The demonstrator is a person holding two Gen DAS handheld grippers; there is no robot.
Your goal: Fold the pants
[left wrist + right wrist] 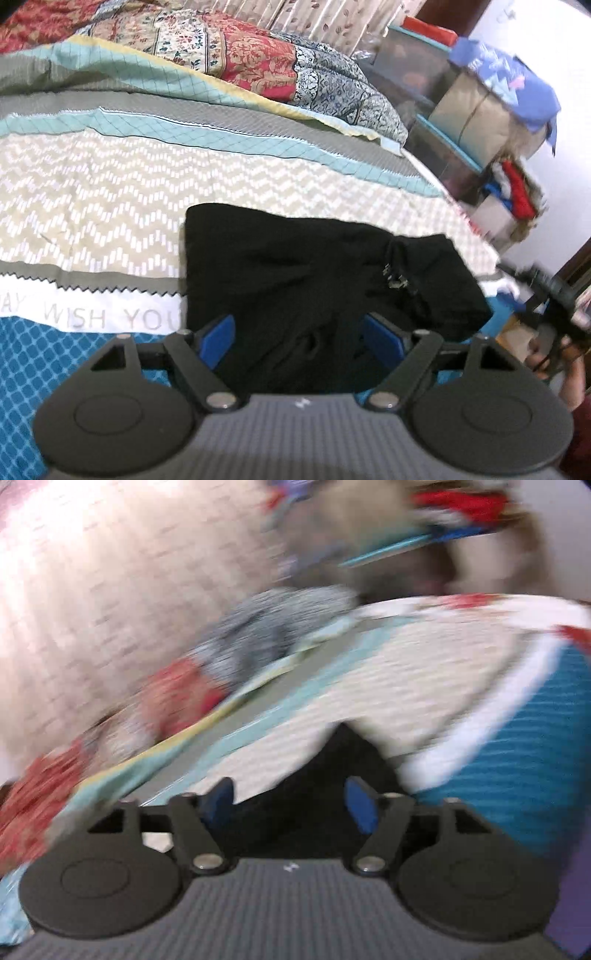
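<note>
Black pants (314, 273) lie folded in a compact bundle on the patterned bedspread (110, 192). My left gripper (299, 338) is open, its blue pads on either side of the pants' near edge, holding nothing. In the blurred right wrist view, my right gripper (291, 805) is open with a corner of the black pants (343, 760) between and beyond its blue pads; it grips nothing. The right gripper (554, 314) also shows at the right edge of the left wrist view, held in a hand.
A floral quilt (258, 55) is bunched at the far side of the bed. Stacked storage boxes (443, 122) and bundles of fabric (509, 88) stand beyond the bed's right edge. The bed edge (476, 229) runs close to the pants on the right.
</note>
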